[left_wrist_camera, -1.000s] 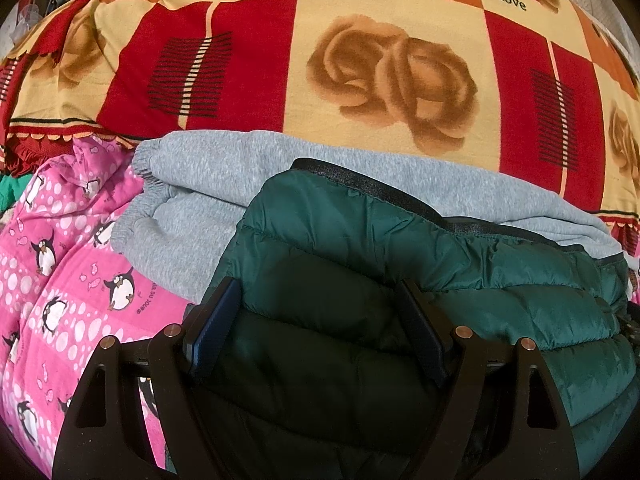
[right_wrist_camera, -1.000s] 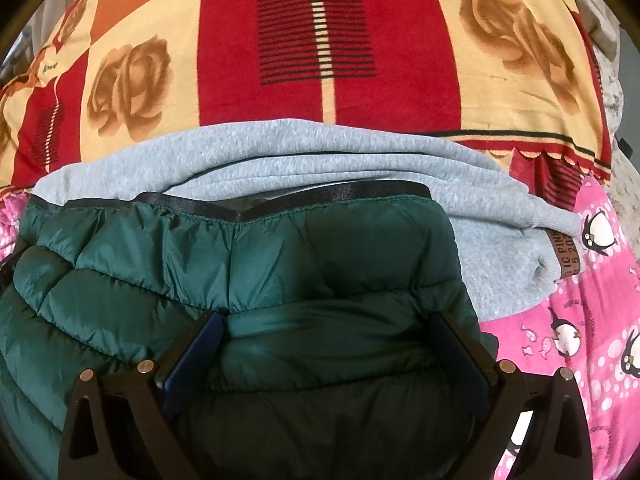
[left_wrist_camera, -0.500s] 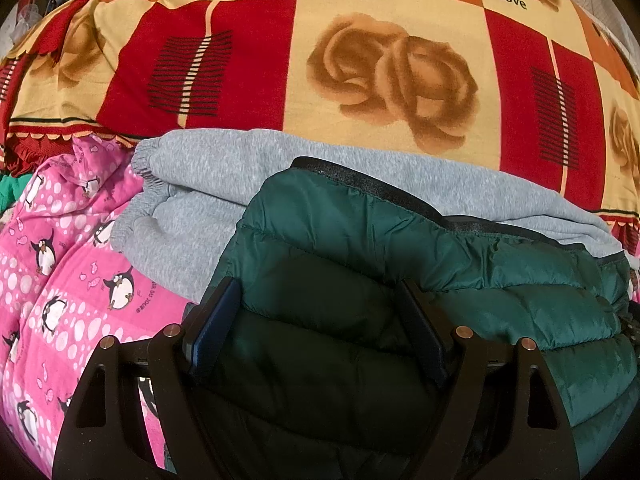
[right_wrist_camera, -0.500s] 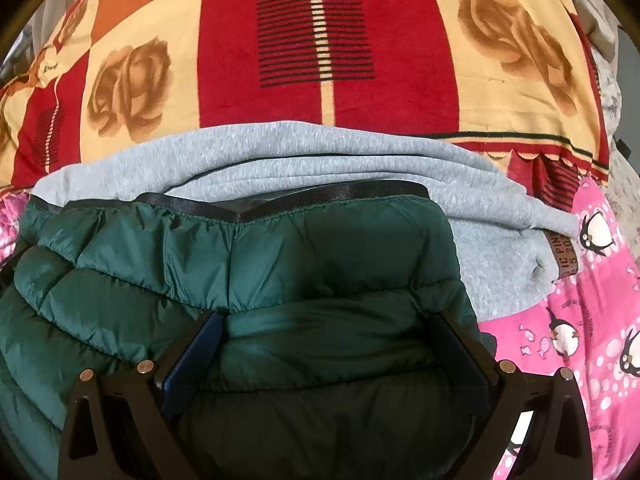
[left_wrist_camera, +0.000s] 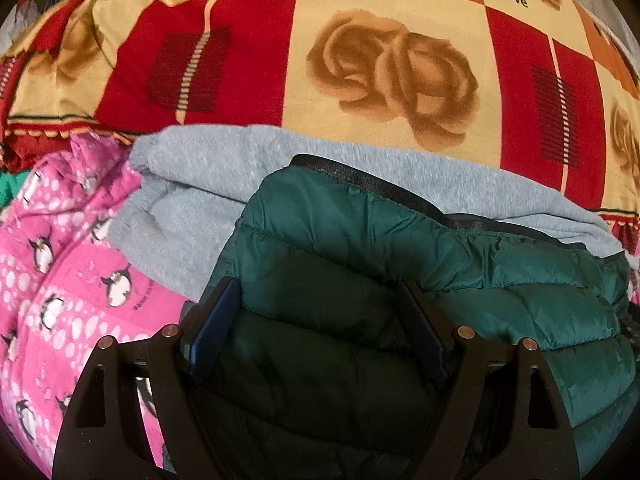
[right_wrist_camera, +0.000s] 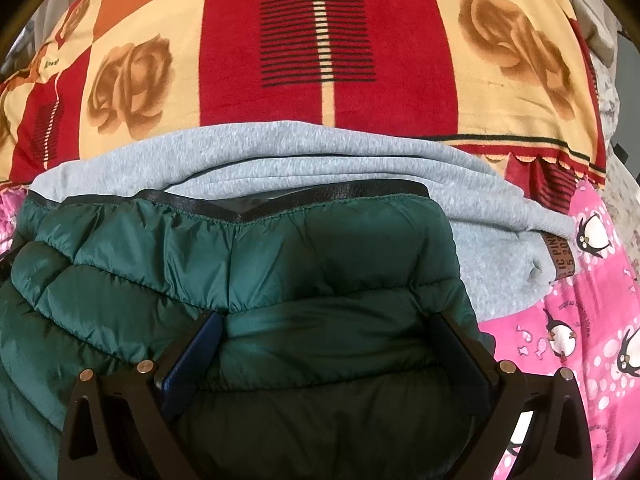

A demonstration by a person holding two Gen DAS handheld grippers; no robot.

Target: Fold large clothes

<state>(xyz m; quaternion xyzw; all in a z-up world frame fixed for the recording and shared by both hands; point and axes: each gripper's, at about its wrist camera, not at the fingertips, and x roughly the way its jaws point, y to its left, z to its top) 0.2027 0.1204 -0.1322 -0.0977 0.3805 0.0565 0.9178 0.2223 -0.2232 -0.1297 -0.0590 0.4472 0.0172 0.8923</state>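
Observation:
A dark green quilted puffer jacket point(left_wrist_camera: 400, 256) lies folded, its black-trimmed hem toward the far side. It rests on a folded grey sweatshirt point(left_wrist_camera: 192, 200). My left gripper point(left_wrist_camera: 318, 300) is open, its fingers spread wide over the jacket's left part and pressed into the padding. In the right wrist view the same jacket point(right_wrist_camera: 280, 248) fills the lower frame over the grey sweatshirt point(right_wrist_camera: 360, 160). My right gripper point(right_wrist_camera: 326, 334) is open too, fingers wide apart over the jacket's right part.
A red, cream and orange blanket with rose prints point(left_wrist_camera: 360, 60) covers the surface beyond the clothes, also seen in the right wrist view point(right_wrist_camera: 320, 40). A pink penguin-print garment point(left_wrist_camera: 60, 280) lies left of the pile and shows at right point(right_wrist_camera: 580, 320).

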